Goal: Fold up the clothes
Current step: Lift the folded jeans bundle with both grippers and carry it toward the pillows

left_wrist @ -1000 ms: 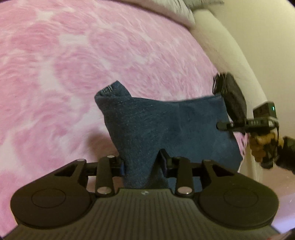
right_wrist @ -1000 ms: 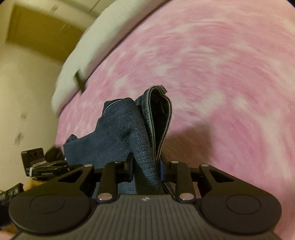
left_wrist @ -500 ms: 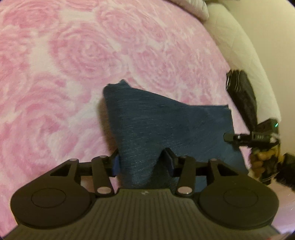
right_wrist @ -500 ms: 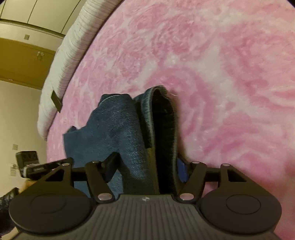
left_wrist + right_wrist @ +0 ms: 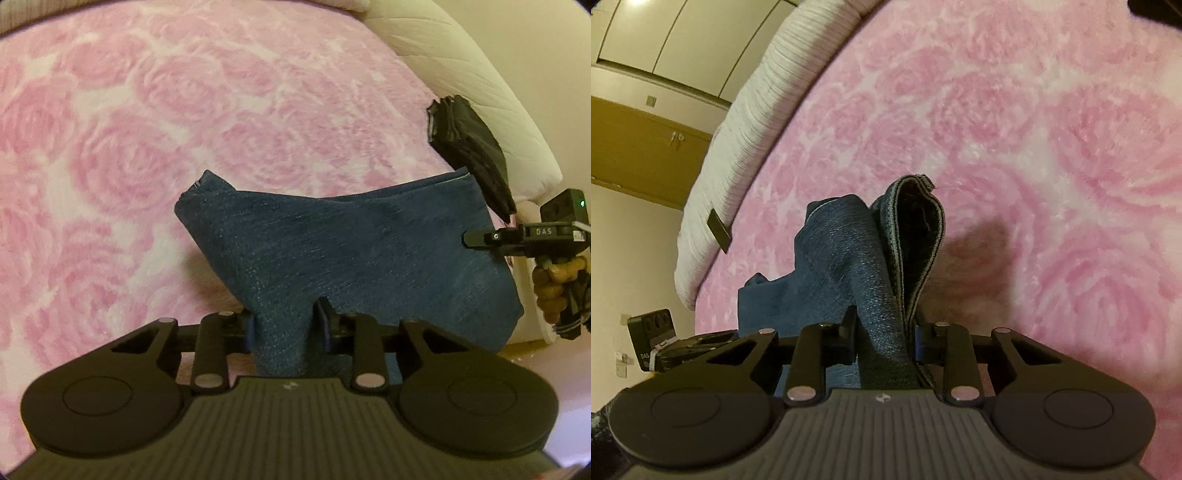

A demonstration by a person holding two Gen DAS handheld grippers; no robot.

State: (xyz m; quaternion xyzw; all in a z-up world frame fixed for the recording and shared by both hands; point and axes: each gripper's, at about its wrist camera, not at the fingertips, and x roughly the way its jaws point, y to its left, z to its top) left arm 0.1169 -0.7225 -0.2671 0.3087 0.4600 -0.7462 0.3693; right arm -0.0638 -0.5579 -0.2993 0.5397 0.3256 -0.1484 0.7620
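Observation:
A folded blue denim garment (image 5: 351, 251) hangs stretched between my two grippers, just above the pink blanket. My left gripper (image 5: 285, 328) is closing its jaws on a bunched corner of the denim, and the pads press on the cloth. In the right wrist view the denim (image 5: 846, 258) rises as a thick fold with its hem edge open. My right gripper (image 5: 884, 338) is closing on that fold, pads against the cloth. The right gripper (image 5: 476, 238) also shows at the garment's far end, held by a hand (image 5: 554, 284).
The pink rose-patterned blanket (image 5: 147, 129) covers the bed all around. A black folded item (image 5: 469, 147) lies at the bed's right edge beside white quilted bedding (image 5: 461, 74). A white ribbed mattress edge (image 5: 746, 129) and a brown cabinet (image 5: 635, 155) are at the left.
Half a second ago both pairs of jaws stood wider around the denim; now they have narrowed onto it again. The garment has lifted slightly and shifted across the blanket.

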